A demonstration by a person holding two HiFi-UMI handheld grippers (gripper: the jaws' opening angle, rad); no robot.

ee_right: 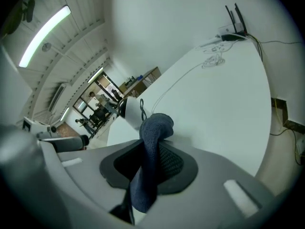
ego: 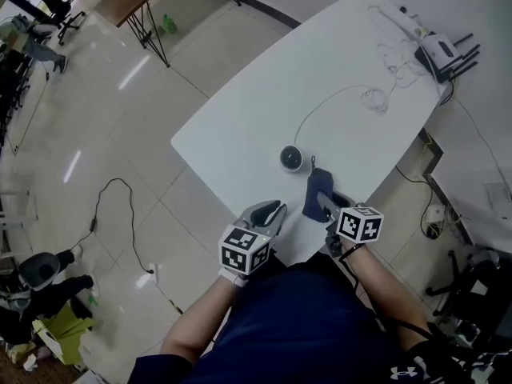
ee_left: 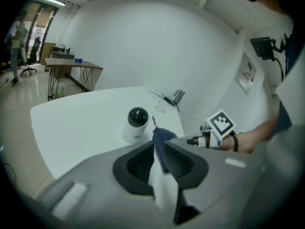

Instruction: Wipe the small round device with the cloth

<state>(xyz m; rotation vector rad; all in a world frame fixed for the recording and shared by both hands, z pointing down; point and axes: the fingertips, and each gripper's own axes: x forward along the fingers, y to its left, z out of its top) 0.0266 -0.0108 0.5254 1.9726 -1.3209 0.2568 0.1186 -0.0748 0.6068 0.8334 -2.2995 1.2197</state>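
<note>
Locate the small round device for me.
Head view: the device sits on the white table, near its front edge, just left of the blue cloth in the right gripper.

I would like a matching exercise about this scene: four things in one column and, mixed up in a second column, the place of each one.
Things:
1 cloth
2 small round device
3 router
4 left gripper

Places:
A at the far end of the table
B clamped in the jaws of the right gripper
C over the table's near edge, holding nothing
D standing on the table beside the cloth

Pairs: 1-B, 2-D, 3-A, 4-C
</note>
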